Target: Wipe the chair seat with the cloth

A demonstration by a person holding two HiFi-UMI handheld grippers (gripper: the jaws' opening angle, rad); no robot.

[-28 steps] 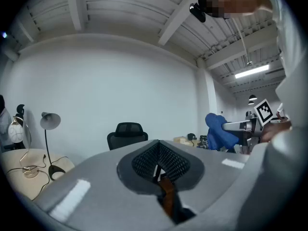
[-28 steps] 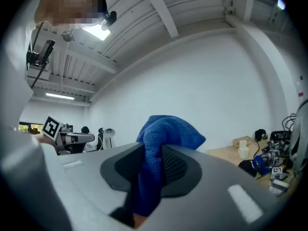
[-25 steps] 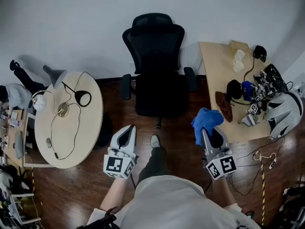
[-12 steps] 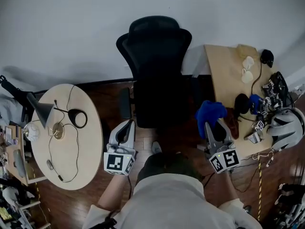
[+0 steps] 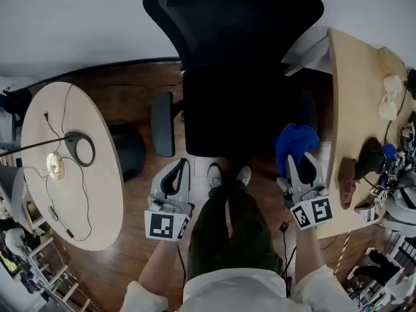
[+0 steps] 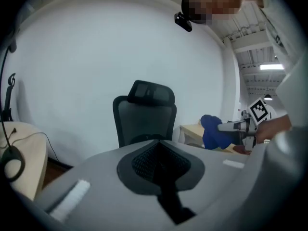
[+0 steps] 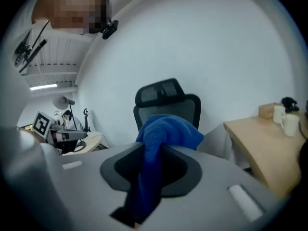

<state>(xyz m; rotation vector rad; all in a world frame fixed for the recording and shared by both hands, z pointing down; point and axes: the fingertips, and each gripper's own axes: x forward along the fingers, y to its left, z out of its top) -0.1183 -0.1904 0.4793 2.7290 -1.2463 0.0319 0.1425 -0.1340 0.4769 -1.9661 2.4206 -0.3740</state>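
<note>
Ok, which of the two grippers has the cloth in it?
The right gripper, shut on the blue cloth; the left gripper is shut and empty.

White wall [image 5: 78, 18], dark wood floor [image 5: 117, 90], pale round table [image 5: 107, 194] left, light wooden desk [image 5: 354, 96] right.

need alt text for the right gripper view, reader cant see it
The right gripper is shut on a blue cloth that bunches up in front of a black office chair, which stands against a white wall. A light wooden desk with two white mugs on it sits at the right.
</note>
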